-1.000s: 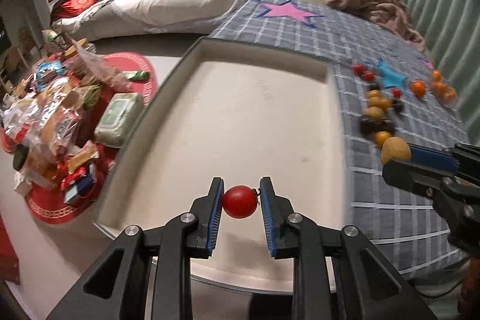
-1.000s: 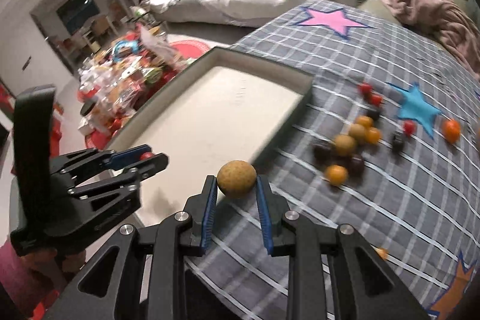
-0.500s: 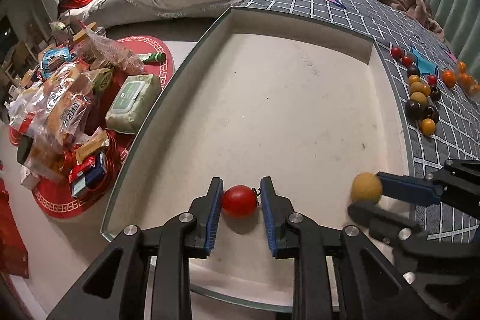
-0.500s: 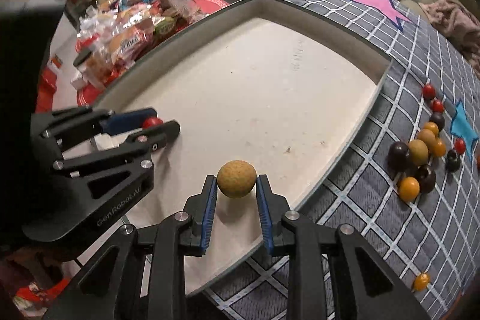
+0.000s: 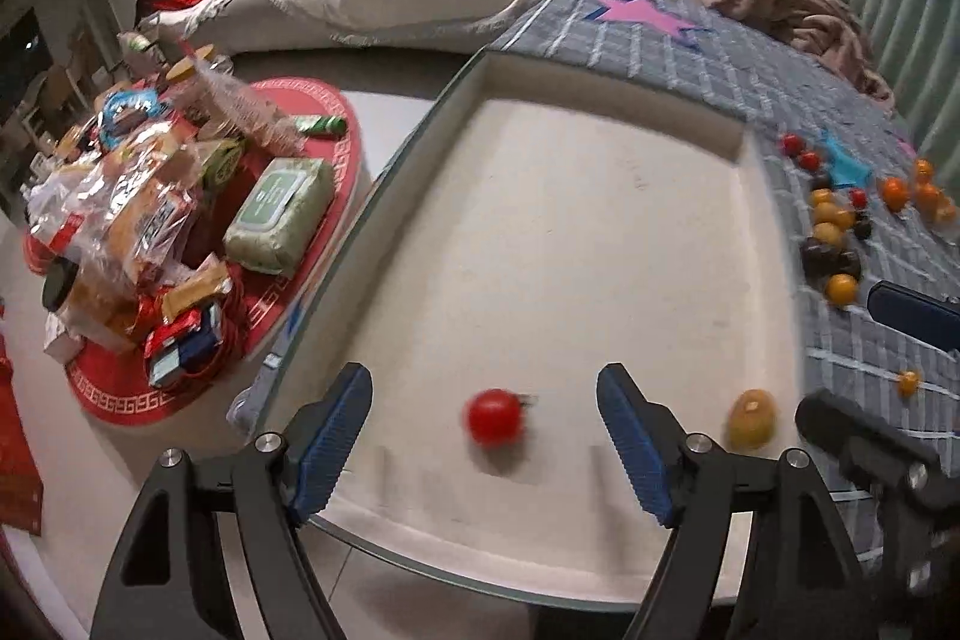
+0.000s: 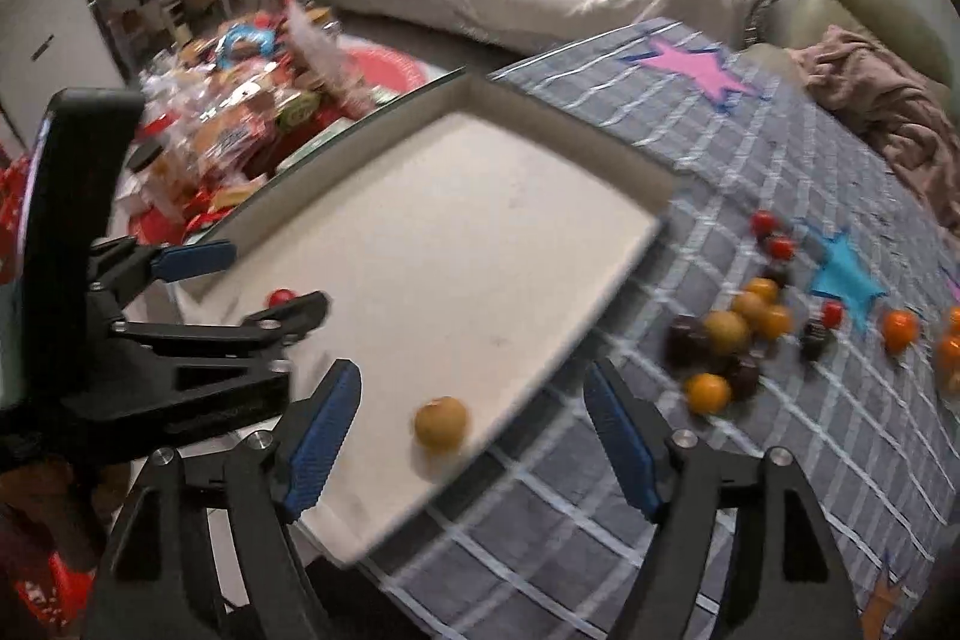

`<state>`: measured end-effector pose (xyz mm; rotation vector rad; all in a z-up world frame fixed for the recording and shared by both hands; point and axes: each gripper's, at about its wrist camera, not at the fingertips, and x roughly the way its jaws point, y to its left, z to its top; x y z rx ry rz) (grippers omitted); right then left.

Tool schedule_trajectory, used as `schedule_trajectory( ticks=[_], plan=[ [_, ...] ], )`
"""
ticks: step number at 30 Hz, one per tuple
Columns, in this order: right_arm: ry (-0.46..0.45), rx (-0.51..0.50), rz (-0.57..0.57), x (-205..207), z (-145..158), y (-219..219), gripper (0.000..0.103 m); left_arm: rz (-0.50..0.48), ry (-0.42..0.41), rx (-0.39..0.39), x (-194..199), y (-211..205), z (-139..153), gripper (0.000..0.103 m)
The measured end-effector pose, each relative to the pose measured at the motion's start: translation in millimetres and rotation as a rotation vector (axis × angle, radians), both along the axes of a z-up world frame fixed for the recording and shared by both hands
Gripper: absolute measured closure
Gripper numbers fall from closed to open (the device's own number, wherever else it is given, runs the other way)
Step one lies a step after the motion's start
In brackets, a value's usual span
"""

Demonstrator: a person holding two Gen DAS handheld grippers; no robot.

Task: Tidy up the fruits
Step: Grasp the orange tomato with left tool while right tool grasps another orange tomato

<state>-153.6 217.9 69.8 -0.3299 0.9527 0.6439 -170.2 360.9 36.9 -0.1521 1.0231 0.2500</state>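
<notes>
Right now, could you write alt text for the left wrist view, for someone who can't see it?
The left tongs hang open over a cream tray, with a red tomato lying loose between the blue pads. A yellow fruit sits in the tray to its right, and more small fruits lie on a grey checked cloth.

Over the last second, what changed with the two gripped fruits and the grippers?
Both grippers let go: the left gripper opened and the small red tomato now lies loose in the shallow cream tray; the right gripper opened and dropped the round tan-yellow fruit near the tray's near corner. The fruit pile on the grey checked cloth stayed put.
</notes>
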Motion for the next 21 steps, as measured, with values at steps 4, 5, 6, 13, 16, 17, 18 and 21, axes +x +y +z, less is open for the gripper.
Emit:
schedule_trajectory(
  ticks=[4, 5, 6, 13, 16, 17, 18, 21],
  plan=[
    [-0.027, 0.003, -0.109, 2.1, 2.8, -49.3, 0.023, -0.056, -0.038, -0.012, 0.2, -25.6, 16.2, 0.024],
    [-0.027, 0.004, -0.138, 2.4, 1.4, -63.2, 0.023, -0.082, -0.047, -0.016, 1.4, -37.0, 20.2, 0.024],
    [-0.025, 0.004, -0.159, 3.0, 0.1, -74.2, 0.023, -0.102, -0.051, -0.019, 2.5, -46.6, 23.1, 0.024],
    [0.023, 0.013, -0.34, 5.1, -22.3, -157.9, 0.023, -0.244, -0.041, -0.011, 21.4, -127.4, 25.0, 0.024],
    [0.037, 0.023, -0.373, 3.2, -30.5, -180.2, 0.023, -0.269, -0.019, -0.007, 30.3, -153.0, 18.9, 0.024],
    [0.043, 0.027, -0.381, 3.5, -33.1, -186.8, 0.023, -0.274, -0.014, 0.001, 33.7, -160.3, 16.4, 0.024],
    [0.046, 0.03, -0.383, 2.9, -35.4, -188.5, 0.023, -0.275, -0.011, 0.009, 37.9, -166.8, 13.2, 0.024],
    [0.051, 0.038, -0.376, 2.4, -41.9, -195.0, 0.023, -0.256, 0.007, 0.024, 48.8, -177.6, 2.0, 0.024]
  ],
)
